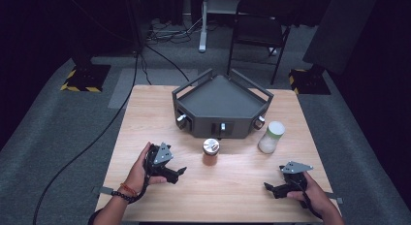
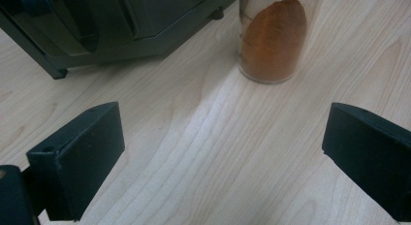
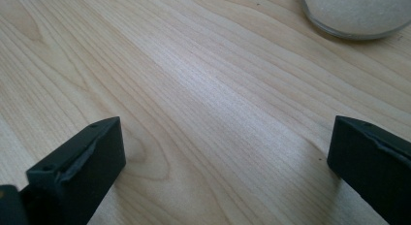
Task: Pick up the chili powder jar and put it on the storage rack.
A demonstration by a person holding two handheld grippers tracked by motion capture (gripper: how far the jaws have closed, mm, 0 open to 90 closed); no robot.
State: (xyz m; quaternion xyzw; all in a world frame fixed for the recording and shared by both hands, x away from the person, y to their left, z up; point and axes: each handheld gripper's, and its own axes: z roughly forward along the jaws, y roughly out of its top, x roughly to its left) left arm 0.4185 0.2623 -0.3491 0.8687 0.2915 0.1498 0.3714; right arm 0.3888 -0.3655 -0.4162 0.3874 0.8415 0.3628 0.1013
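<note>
A glass jar of orange-brown spice [image 1: 211, 152] with a silver lid stands at mid-table, just in front of a dark grey angular rack [image 1: 220, 103]. A second jar, of white grains [image 1: 271, 136] with a pale lid, stands to its right. My left gripper [image 1: 178, 173] rests on the table left of the spice jar [image 2: 273, 38], open, nothing between its jaws. Near the front right edge my right gripper [image 1: 269, 188] lies open on the wood, its jaws empty; the white jar's base [image 3: 356, 14] shows ahead of it.
The wooden table [image 1: 145, 118] is bare on its left side and along the front between the two grippers. Behind the table stand a folding chair [image 1: 259, 26] and floor cables [image 1: 82, 147]. The rack has knobs [image 1: 181, 119] on its front faces.
</note>
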